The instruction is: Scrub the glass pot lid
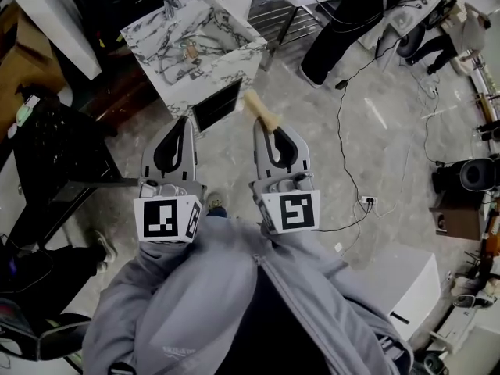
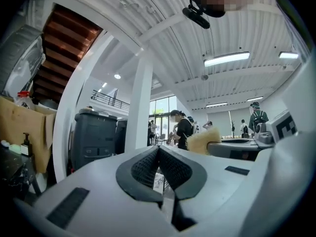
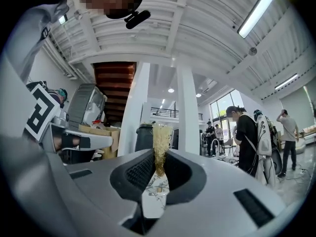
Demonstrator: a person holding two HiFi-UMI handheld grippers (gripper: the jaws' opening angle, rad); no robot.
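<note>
A: What is recorded in the gripper views that the head view lacks?

B: In the left gripper view, the ribbed black pads of the left hand-held gripper [image 1: 184, 122] are seen pressed together with nothing between them. In the right gripper view, the right hand-held gripper [image 1: 268, 130] is seen clamped on a straw-coloured, fibrous scrubber [image 1: 260, 108], which stands up past the pads. A ribbed white ceiling [image 2: 163, 43], strip lights [image 2: 227, 59], a white column [image 2: 140, 107], a dark bin [image 2: 96, 137] and the brown underside of a staircase [image 2: 66, 48] are shown only there.

A: And in the head view alone?

B: Both grippers are held side by side, apart, and pointed toward a white sink [image 1: 226, 57] veined in grey. A metal faucet [image 1: 169, 5] is seen at its far rim. A small tan item [image 1: 190, 51] lies in the basin. The glass pot lid cannot be made out with certainty.

A: Surface and room?

B: The floor [image 1: 375, 155] is pale grey polished stone. It is crossed by a black cable [image 1: 344, 131] running to a power strip [image 1: 367, 201]. A white box [image 1: 406, 280] is noted at right and a black rack [image 1: 55, 155] at left.

A: Materials?

B: The gripper bodies are smooth pale grey plastic. Each carries a cube with black-and-white square markers. Grey fabric sleeves [image 1: 172, 287] are seen behind them.
</note>
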